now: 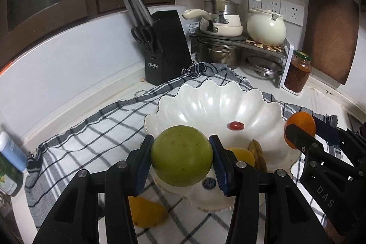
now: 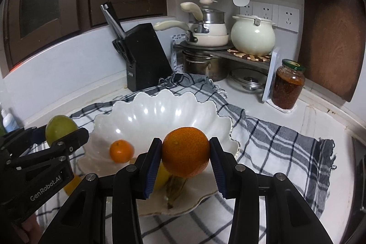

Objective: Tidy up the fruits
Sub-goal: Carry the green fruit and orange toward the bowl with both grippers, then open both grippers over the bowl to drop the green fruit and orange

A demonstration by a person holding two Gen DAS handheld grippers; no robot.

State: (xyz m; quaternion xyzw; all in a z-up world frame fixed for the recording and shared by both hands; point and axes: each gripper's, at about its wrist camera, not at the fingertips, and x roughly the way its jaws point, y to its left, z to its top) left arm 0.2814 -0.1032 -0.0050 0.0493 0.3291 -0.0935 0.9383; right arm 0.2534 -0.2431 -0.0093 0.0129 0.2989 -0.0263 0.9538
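My left gripper (image 1: 181,158) is shut on a green apple (image 1: 181,156), held above the near rim of a white scalloped bowl (image 1: 217,104). My right gripper (image 2: 185,159) is shut on an orange (image 2: 185,151), held over the bowl's (image 2: 160,111) near edge. The bowl holds a small red fruit (image 1: 235,125), a small orange (image 2: 121,151), a yellow fruit (image 1: 242,156) and a brownish piece (image 1: 258,152). A blueberry (image 1: 209,183) lies at the bowl's near rim. A yellow fruit (image 1: 146,212) lies on the checked cloth (image 1: 96,129) beneath my left gripper.
A black knife block (image 1: 164,49) stands behind the bowl on the left. A rack with pots and a cream kettle (image 1: 266,28) fills the back corner. A jar (image 2: 288,84) stands at the right, a wooden board (image 2: 331,38) leans on the wall. A blue-capped bottle (image 1: 12,148) is far left.
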